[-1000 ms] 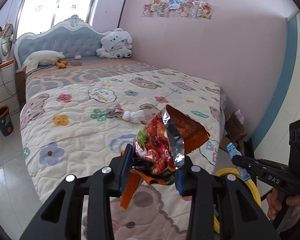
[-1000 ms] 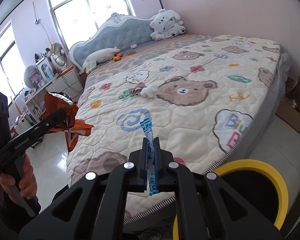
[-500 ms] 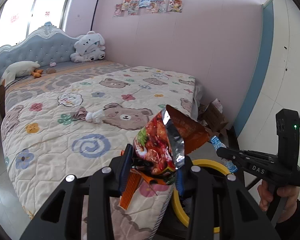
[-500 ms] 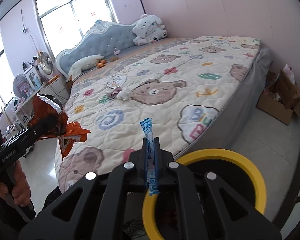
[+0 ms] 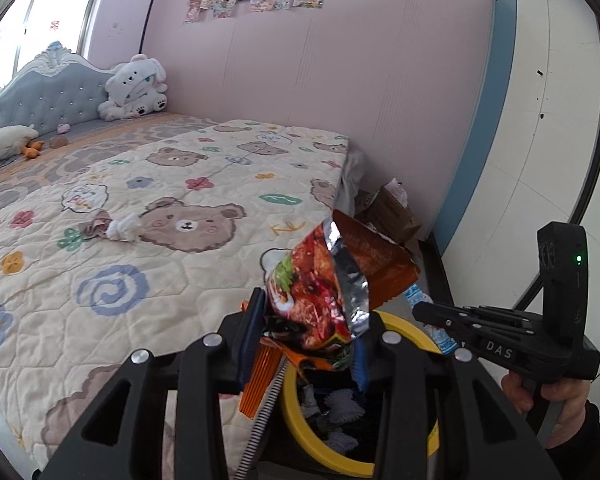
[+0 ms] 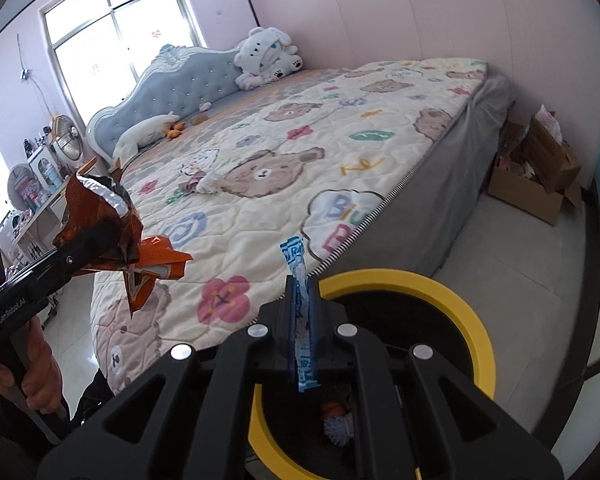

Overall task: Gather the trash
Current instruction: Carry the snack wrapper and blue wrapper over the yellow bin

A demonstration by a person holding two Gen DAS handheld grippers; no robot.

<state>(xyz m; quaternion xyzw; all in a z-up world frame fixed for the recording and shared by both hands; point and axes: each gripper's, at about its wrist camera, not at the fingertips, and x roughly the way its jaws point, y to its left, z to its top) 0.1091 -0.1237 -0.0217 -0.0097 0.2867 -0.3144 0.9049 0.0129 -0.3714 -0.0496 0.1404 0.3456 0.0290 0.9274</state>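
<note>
My left gripper (image 5: pixel 306 340) is shut on a crumpled orange-red snack bag (image 5: pixel 324 292) with a silver lining, held just above the yellow-rimmed bin (image 5: pixel 324 448) at the foot of the bed. In the right wrist view the same snack bag (image 6: pixel 100 228) hangs left of the bin. My right gripper (image 6: pixel 300 312) is shut on a thin blue-and-white wrapper strip (image 6: pixel 298 288), over the yellow rim of the bin (image 6: pixel 460 312). Inside the bin lie some bits of trash (image 6: pixel 338 426). A crumpled tissue and cloth (image 5: pixel 114 228) rest on the quilt.
The bed with its bear-pattern quilt (image 5: pixel 140 208) fills the left side. An open cardboard box (image 6: pixel 540 176) of clutter stands by the pink wall past the bed's foot. A white plush toy (image 5: pixel 134 92) sits at the headboard. A person's hand (image 5: pixel 556 400) holds the right gripper's handle.
Both grippers have swung along the bed's foot toward the yellow bin, which has come from the frame's edge to under them. Both grips are unchanged.
</note>
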